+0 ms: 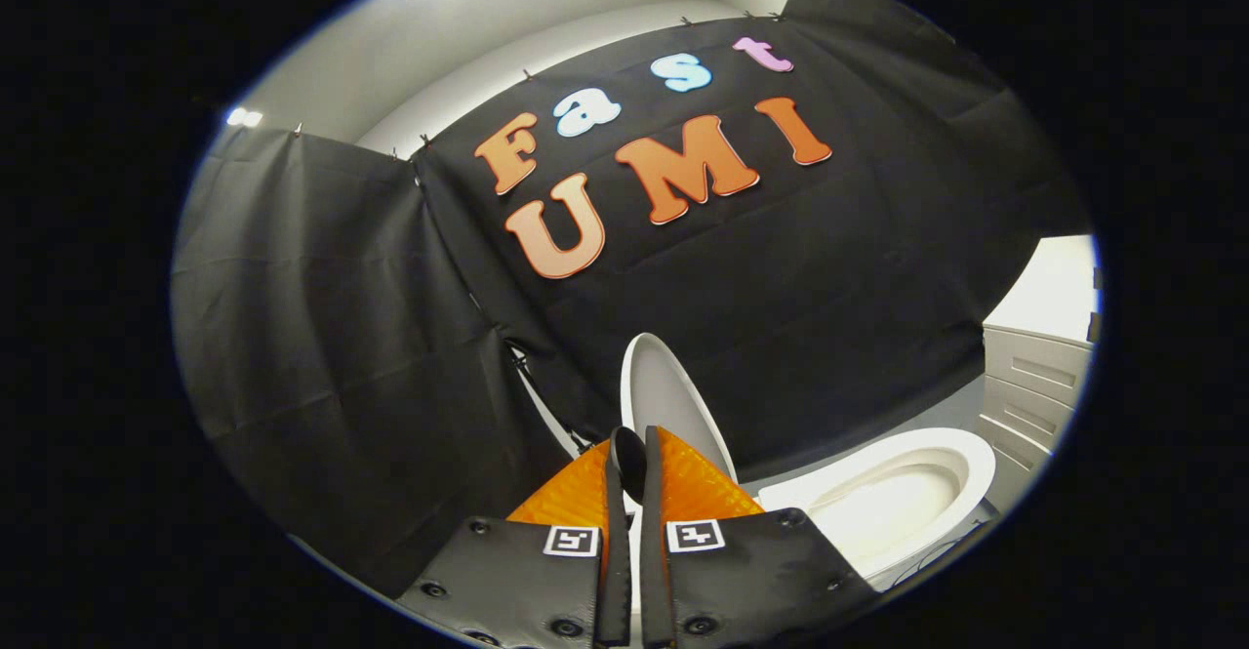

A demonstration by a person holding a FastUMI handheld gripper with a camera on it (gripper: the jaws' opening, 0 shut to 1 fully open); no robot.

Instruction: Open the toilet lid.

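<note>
Your hand-held gripper clamps its fingers narrowly on the raised toilet lid, standing upright against the booth's black cloth; the open toilet bowl lies beside them.

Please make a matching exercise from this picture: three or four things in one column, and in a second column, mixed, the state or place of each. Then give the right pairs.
Things:
1. toilet lid
2. toilet bowl
3. gripper
4. cabinet

States or places:
A. uncovered, beside the fingers
B. fingers pressed on the edge of the lid, with only a narrow gap between them
C. raised upright, standing on edge before the black cloth wall
D. pale panelled fronts, beyond the bowl

Pairs: 1-C, 2-A, 3-B, 4-D
</note>
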